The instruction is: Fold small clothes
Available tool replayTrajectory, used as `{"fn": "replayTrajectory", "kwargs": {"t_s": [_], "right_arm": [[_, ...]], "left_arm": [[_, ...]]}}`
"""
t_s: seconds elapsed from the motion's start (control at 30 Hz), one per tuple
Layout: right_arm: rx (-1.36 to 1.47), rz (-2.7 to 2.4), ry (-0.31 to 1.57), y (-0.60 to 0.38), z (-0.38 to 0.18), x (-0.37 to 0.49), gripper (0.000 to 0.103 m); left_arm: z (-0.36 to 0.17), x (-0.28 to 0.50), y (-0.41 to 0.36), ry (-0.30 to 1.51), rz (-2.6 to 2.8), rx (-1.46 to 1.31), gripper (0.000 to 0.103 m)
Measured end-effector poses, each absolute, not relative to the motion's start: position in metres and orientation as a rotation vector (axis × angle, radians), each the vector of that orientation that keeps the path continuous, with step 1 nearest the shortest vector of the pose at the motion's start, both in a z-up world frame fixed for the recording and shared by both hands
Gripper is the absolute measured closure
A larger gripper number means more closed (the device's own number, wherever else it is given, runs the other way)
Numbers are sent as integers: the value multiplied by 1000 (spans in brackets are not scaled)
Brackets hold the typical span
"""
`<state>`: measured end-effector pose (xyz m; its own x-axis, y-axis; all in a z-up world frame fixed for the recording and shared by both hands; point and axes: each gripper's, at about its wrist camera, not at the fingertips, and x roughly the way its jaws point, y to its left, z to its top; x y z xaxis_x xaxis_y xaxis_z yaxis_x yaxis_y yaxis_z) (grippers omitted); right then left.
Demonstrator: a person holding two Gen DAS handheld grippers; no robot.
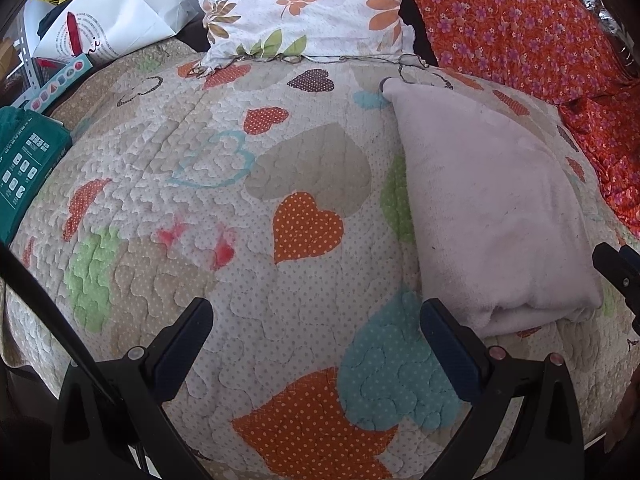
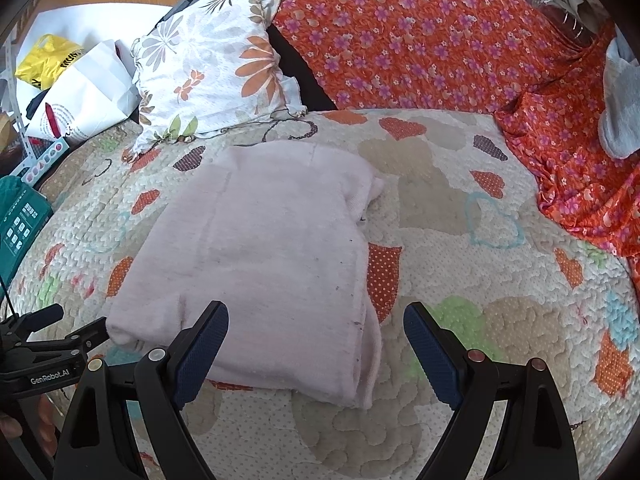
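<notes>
A pale pink garment (image 2: 264,248) lies folded flat on the heart-patterned quilt (image 2: 460,184). In the left wrist view it (image 1: 492,208) sits to the right of my left gripper (image 1: 316,320), which is open and empty above the quilt (image 1: 208,152). My right gripper (image 2: 316,328) is open and empty, hovering just over the garment's near edge. The left gripper (image 2: 48,340) shows at the left edge of the right wrist view, and the right gripper's tip (image 1: 616,268) shows at the right edge of the left wrist view.
A floral pillow (image 2: 212,68) stands at the back. An orange flowered cloth (image 2: 440,40) covers the back right. A white paper bag (image 2: 88,92), a yellow bag (image 2: 48,60) and a green box (image 2: 20,220) lie at the left.
</notes>
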<state>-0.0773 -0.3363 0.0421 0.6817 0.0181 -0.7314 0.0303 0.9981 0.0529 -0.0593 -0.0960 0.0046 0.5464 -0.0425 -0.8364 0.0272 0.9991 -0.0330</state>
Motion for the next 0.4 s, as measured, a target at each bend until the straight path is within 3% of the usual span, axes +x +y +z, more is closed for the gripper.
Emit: {"fn": "replayTrajectory", "kwargs": {"t_s": [0.4], "right_arm": [[24, 19, 816, -329, 44, -83, 11]], "left_arm": [[1, -57, -94, 992, -62, -34, 0]]}}
